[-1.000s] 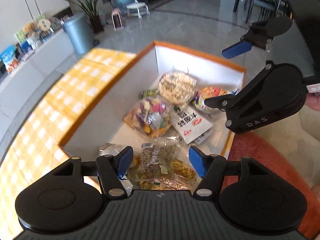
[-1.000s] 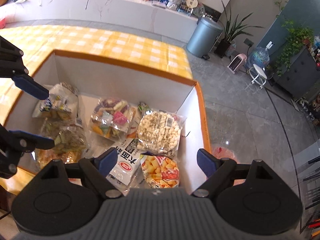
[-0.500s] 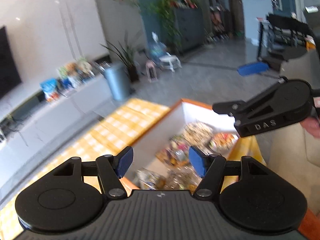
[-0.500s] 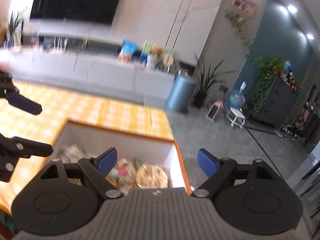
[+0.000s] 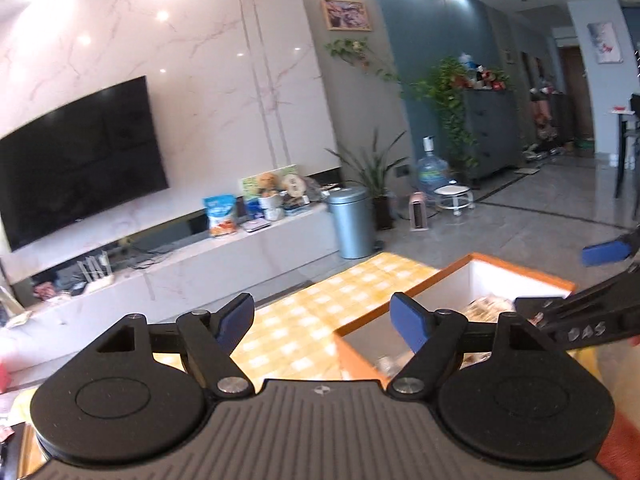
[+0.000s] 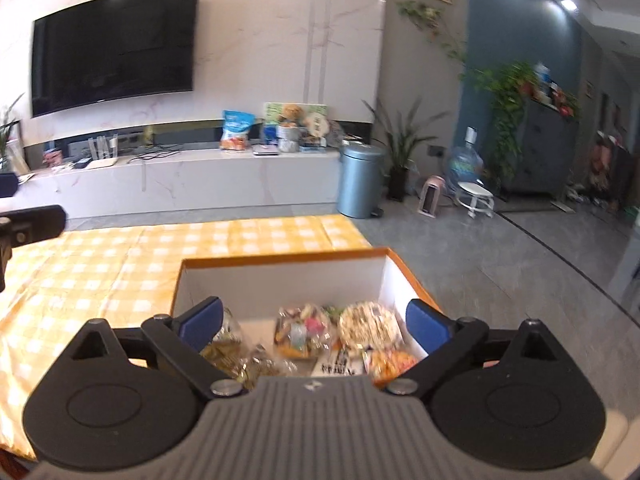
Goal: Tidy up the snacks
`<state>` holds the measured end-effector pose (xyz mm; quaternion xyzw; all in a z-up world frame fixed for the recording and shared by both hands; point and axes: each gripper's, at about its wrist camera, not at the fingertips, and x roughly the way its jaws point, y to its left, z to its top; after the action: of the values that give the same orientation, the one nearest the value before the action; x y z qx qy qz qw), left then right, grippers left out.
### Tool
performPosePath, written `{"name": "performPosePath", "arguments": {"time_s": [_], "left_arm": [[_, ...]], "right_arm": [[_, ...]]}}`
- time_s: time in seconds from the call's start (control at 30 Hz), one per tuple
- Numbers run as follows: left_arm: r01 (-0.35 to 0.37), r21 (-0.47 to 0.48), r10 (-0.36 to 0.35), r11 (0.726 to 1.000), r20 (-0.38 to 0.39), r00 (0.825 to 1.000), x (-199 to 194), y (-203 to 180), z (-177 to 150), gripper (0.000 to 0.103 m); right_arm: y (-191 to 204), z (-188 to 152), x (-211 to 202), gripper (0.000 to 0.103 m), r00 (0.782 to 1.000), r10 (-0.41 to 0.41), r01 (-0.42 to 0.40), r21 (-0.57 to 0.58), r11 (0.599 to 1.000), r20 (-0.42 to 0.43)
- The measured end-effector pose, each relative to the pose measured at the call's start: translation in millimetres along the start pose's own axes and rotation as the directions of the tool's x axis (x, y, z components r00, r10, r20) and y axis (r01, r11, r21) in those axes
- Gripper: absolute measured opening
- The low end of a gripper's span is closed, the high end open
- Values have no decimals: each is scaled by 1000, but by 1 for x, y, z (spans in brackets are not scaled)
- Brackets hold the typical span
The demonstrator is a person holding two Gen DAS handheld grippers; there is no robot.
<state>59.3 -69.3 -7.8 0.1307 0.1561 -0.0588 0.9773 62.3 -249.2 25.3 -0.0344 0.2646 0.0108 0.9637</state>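
An orange-rimmed box with white inner walls (image 6: 280, 280) sits on the yellow checked tablecloth (image 6: 100, 276). Several snack packets lie inside, among them a mixed candy bag (image 6: 302, 332), a round rice cracker pack (image 6: 370, 324) and an orange chip bag (image 6: 390, 362). My right gripper (image 6: 316, 322) is open and empty, raised above the box's near side. My left gripper (image 5: 324, 318) is open and empty, held above the box's left corner (image 5: 476, 258). The right gripper also shows at the right edge of the left wrist view (image 5: 608, 280).
A white TV bench (image 6: 200, 176) with a blue snack bag (image 6: 236, 130) stands along the far wall under a dark TV (image 6: 116, 44). A grey bin (image 6: 360, 180), plants and a water bottle stand on the tiled floor to the right.
Both grippers have lifted and tilted up from looking down into the box to looking across the room. The box and snacks now sit low in both views. Both stay open.
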Motion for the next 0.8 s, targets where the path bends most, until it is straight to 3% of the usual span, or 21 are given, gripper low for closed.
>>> {"name": "performPosePath", "arguments": {"time_s": [0.2,0.37,0.6,0.8], "left_arm": [[-33,-92,24,995,-99,995,14,11,-17,91],[-47,-138,16,989,-223,975,39,13,-28,91],[-19,-150,-24,989,-284,958,23,8,-58,91],[-17,-147,-28,989,-298,954,21,3,-62,91]], "right_arm": [[13,-7,-8,96,999,-15,15,26,1000,36],[18,-27,0,96,998,-18,23,80,997,-58],[15,-47,15,96,988,-35,50,94,994,-153],[16,-51,18,96,988,-49,61,75,995,-147]]}}
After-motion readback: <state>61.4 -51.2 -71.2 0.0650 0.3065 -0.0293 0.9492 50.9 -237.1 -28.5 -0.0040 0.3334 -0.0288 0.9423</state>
